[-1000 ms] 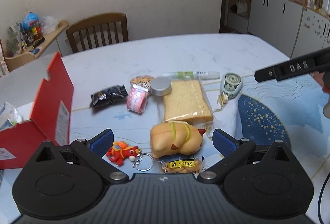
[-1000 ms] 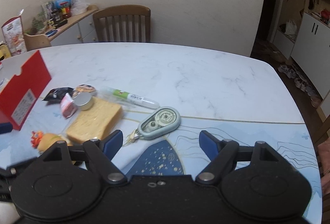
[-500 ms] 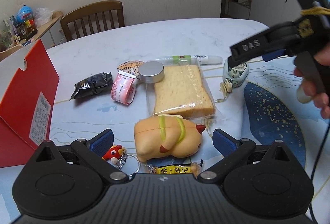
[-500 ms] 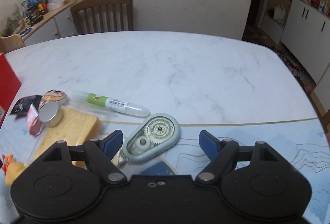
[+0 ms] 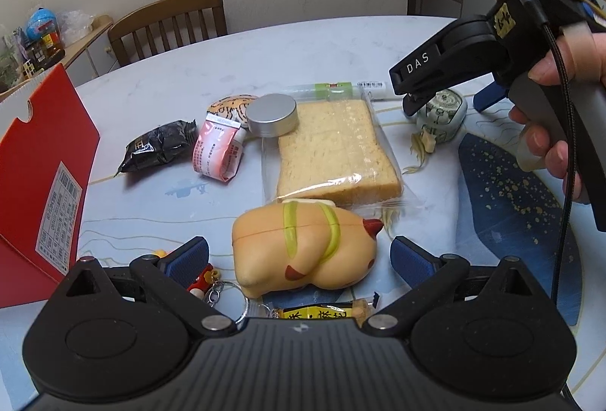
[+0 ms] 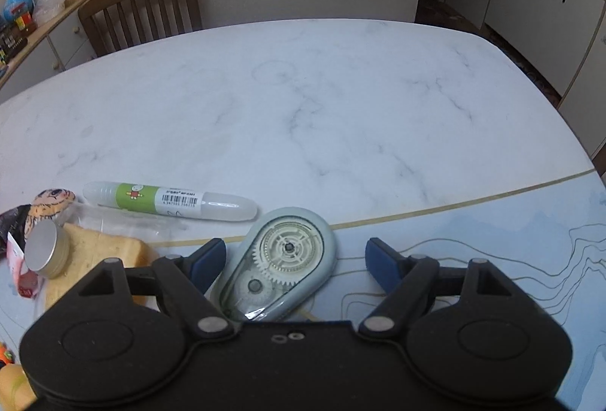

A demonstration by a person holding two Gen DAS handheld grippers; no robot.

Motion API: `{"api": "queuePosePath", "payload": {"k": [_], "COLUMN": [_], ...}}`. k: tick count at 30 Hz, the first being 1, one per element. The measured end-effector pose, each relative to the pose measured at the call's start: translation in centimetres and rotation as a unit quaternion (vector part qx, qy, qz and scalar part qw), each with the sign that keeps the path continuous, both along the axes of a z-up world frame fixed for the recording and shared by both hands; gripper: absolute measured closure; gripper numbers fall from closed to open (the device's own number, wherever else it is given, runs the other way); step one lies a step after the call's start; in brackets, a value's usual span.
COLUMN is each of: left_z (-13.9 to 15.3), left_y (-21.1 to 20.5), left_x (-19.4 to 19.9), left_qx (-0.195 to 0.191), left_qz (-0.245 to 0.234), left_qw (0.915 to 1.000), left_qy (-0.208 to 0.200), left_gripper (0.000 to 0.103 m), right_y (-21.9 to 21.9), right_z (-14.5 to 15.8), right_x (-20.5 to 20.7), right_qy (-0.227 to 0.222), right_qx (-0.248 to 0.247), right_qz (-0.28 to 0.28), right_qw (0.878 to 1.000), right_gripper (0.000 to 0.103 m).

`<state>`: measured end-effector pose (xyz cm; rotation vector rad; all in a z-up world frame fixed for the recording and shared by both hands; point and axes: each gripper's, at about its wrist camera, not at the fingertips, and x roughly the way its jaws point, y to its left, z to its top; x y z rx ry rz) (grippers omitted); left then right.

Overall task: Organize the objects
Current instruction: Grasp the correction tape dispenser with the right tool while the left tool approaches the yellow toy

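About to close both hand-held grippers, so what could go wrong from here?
The correction tape sits nearer the right hand-held gripper's left finger, so closing may push it sideways. The squishy toy rests against the wrapped bread; lifting could drag the wrapper. The keychain lies by the left hand-held gripper's finger and may snag.

Both grippers came down closer over the table.
The right gripper (image 6: 295,257) moved to straddle the correction tape (image 6: 282,263); the left gripper (image 5: 299,259) neared the yellow toy (image 5: 303,248).

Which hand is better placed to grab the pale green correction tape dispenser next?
Right. The right gripper hangs open astride the pale green correction tape dispenser; the left gripper brackets the tan squishy toy instead.
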<state>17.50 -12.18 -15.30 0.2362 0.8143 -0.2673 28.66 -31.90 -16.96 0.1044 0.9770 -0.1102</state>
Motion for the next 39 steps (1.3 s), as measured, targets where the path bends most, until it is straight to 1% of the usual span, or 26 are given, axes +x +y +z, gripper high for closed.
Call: {"api": "queuePosePath", "payload": {"k": [2,8,11,13,14,15,16,18,19,20,23,25,30,34,39], "left_z": [-0.2,-0.3,-0.3,-0.2,-0.2,-0.1,-0.1,0.0,0.1,0.2,0.5,0.7,1.8,3.3,5.1], "left_y": [-0.2,-0.2,-0.1,-0.2,-0.2,-0.2,-0.3,-0.3,-0.3,-0.4,-0.3,-0.2,0.1,0.7,1.6], "left_x": [0.0,0.2,0.2,0.0,0.0,0.0,-0.1,-0.3,-0.3,-0.4,-0.4,-0.6,-1.2,-2.0,-3.1], "left_qx": [0.005,0.009,0.009,0.007,0.006,0.005,0.005,0.006,0.005,0.005,0.001,-0.004,-0.012,-0.028,-0.042], "left_qz": [-0.001,-0.002,-0.002,-0.003,-0.004,-0.004,-0.004,-0.003,-0.002,-0.002,0.0,0.002,0.008,0.017,0.025], "left_qw": [1.0,0.9999,0.9999,0.9999,0.9999,0.9999,0.9999,0.9999,0.9999,0.9999,1.0,1.0,0.9999,0.9995,0.9988], "left_qy": [-0.002,-0.007,-0.007,-0.009,-0.01,-0.009,-0.009,-0.01,-0.011,-0.01,-0.001,0.004,0.002,-0.001,-0.005], "left_gripper": [0.0,0.001,0.001,0.002,0.004,0.008,0.009,0.01,0.021,0.027,0.028,0.029,0.029,0.03,0.03], "right_y": [0.4,-0.1,-0.4,-0.6,-0.7,-0.8,-0.9,-1.1,-1.3,-1.4,-1.8,-2.0,-2.2,-1.7,-0.4], "right_z": [-0.1,0.0,0.0,0.1,0.1,0.2,0.3,0.3,0.3,0.4,0.5,0.6,1.6,3.1,5.3], "right_x": [-0.1,-1.7,-2.5,-3.3,-3.6,-3.9,-4.2,-4.5,-4.7,-4.8,-5.3,-5.8,-7.8,-9.5,-11.8], "right_qy": [0.0,-0.012,-0.017,-0.021,-0.023,-0.025,-0.027,-0.03,-0.03,-0.03,-0.031,-0.03,-0.039,-0.049,-0.07], "right_qx": [-0.011,-0.013,-0.012,-0.014,-0.014,-0.014,-0.013,-0.013,-0.011,-0.01,-0.01,0.0,0.015,0.022,0.02], "right_qz": [0.007,0.022,0.03,0.037,0.041,0.046,0.049,0.054,0.056,0.057,0.063,0.061,0.074,0.096,0.138], "right_qw": [1.0,1.0,0.999,0.999,0.999,0.999,0.998,0.998,0.998,0.998,0.998,0.998,0.996,0.994,0.988], "right_gripper": [0.022,0.024,0.029,0.038,0.041,0.047,0.053,0.06,0.06,0.06,0.061,0.061,0.061,0.061,0.061]}}
